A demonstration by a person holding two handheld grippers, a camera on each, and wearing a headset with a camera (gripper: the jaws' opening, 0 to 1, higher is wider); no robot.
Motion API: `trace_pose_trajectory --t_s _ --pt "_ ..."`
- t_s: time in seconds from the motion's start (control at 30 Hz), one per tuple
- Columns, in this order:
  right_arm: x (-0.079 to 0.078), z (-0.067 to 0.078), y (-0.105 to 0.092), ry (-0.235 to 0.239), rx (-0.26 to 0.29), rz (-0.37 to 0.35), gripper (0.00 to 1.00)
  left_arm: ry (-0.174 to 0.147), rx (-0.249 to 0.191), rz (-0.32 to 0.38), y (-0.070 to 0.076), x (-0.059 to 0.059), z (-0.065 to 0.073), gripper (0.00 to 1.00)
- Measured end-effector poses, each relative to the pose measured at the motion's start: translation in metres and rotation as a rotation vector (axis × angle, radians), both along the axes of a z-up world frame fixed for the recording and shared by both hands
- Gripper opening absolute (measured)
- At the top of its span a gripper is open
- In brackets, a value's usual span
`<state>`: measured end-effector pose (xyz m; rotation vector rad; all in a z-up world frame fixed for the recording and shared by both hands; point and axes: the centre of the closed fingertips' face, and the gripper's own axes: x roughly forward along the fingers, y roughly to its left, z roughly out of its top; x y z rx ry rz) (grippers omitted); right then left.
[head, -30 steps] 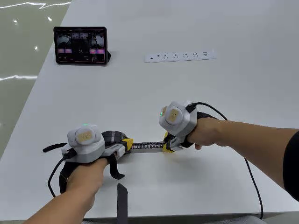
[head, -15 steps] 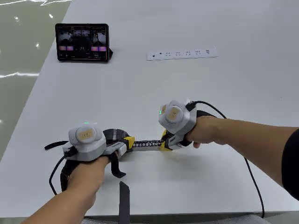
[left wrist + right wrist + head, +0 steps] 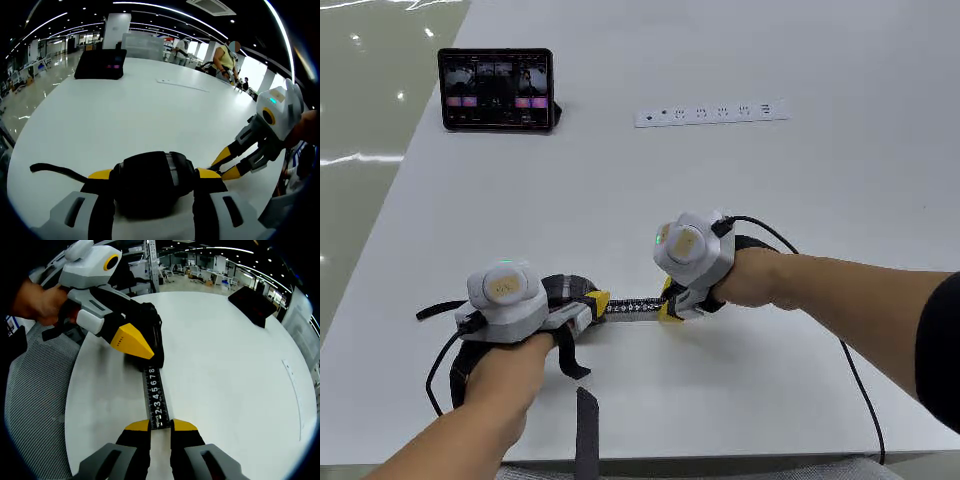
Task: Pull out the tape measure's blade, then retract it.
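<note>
right hand-held gripper [image 3: 160, 426] pinching blade [image 3: 154, 395] tip, now nearer tape measure case [image 3: 563, 290] than second ago; exposed blade shorter. left hand-held gripper [image 3: 155, 174] clamps that case. retraction underway, looks like.

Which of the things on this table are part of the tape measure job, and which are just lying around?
Part of the job: the tape measure, gripped by the left gripper; its blade, pinched by the right gripper.
Just lying about: the tablet and the power strip, both farther back on the table.
</note>
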<state>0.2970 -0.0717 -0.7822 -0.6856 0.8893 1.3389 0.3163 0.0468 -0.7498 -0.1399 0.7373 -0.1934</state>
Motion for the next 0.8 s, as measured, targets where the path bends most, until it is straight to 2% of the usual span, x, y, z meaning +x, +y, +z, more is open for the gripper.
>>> trace_pose_trajectory --t_s 0.43,0.8 --pt "0.0002 -0.0006 0.0052 0.011 -0.031 -0.007 0.10 0.003 -0.003 0.000 -0.0001 0.0003 -0.0001 0.59" --pt "-0.0003 0.0000 0.0095 0.022 -0.009 -0.015 0.10 0.008 -0.007 -0.002 -0.0001 -0.0001 0.0006 0.59"
